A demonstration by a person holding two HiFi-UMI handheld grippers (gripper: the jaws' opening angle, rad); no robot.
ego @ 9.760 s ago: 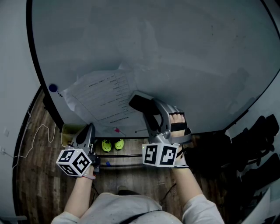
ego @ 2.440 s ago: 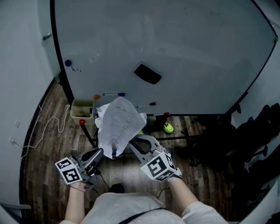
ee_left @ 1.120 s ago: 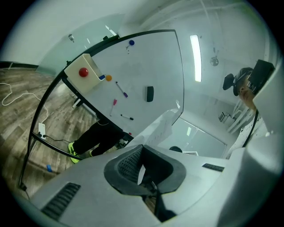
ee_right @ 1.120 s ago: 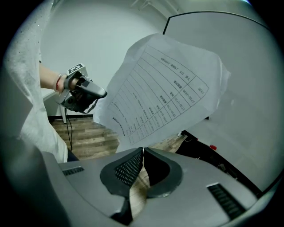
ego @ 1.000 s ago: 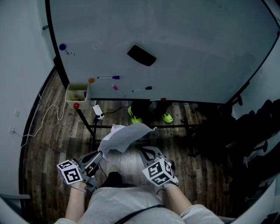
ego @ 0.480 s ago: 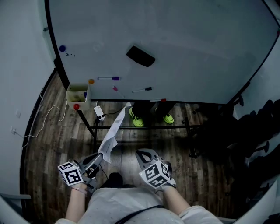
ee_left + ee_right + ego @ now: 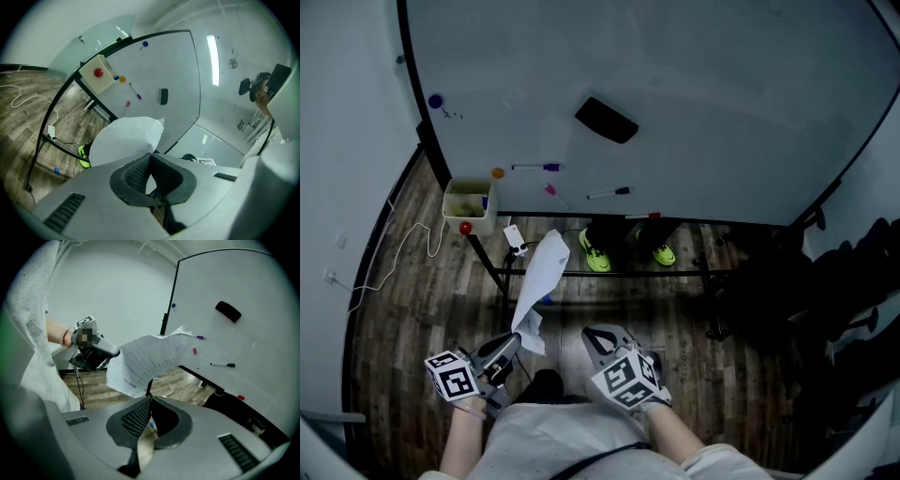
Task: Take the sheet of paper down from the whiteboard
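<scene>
We hold the left gripper [image 7: 511,345] low at seven o'clock in the head view. Its jaws are pressed together on the bottom edge of the sheet of paper [image 7: 539,279]. The sheet stands up from them toward one o'clock, curled and creased, in the air and well apart from the whiteboard [image 7: 703,84]. The left gripper view shows white paper pinched in the slit between the two dark pads and bulging out above them. The right gripper [image 7: 598,339] sits just beside it at five o'clock. Its jaws are closed on each other with nothing between them, and its own view shows the printed sheet hanging ahead at eleven o'clock, not touching it. On the whiteboard, a black eraser [image 7: 607,120] sticks near the middle. A purple marker [image 7: 534,167], a pink marker [image 7: 549,189] and a black marker [image 7: 607,192] lie scattered below it. A blue magnet [image 7: 436,100] sits out at ten o'clock and an orange magnet [image 7: 498,172] lower down. A pale box [image 7: 467,199] hangs at the board's lower left corner. Two bright green shoes [image 7: 595,258] show on the wooden floor [image 7: 403,309] under the board.
</scene>
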